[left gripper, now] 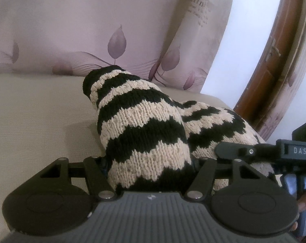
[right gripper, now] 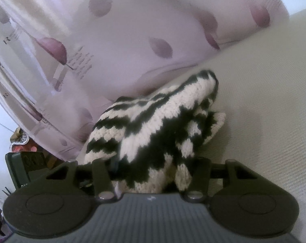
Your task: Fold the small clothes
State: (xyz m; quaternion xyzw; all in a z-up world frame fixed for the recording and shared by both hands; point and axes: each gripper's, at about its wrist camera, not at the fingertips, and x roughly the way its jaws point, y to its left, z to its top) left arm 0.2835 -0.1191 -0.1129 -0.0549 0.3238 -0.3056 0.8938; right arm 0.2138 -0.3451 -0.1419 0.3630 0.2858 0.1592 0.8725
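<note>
Knitwear bunches between both grippers; the left gripper (left gripper: 150,162) and right gripper (right gripper: 153,162) each clamp part-closed on the striped sweater (left gripper: 144,125), lifted over the beige sofa (left gripper: 41,111); folding looks barely begun, nothing yet flat.

L gripper (left gripper: 149,162) – jaws clamped on knit garment (left gripper: 140,125) | R gripper (right gripper: 153,170) – gripping same garment, just right of L
</note>
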